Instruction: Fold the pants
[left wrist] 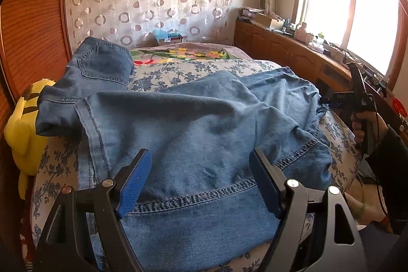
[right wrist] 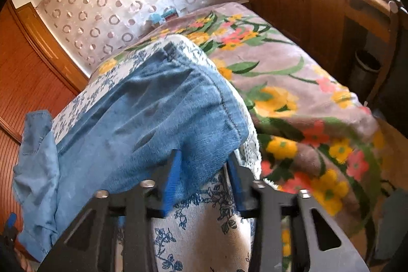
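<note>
Right gripper (right wrist: 204,170) clenched on the hem of the jeans (left wrist: 193,124) on the bed (left wrist: 178,68), left gripper (left wrist: 199,177) spread wide above denim, gripping nothing

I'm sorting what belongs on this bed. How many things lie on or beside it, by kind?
Jeans: 1
Blue floral sheet: 1
Flowered blanket: 1
Yellow plush toy: 1
Total: 4

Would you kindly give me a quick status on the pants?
Left claw open over jeans. Right claw at jeans' corner, grip unclear. Nothing in the way.
</note>
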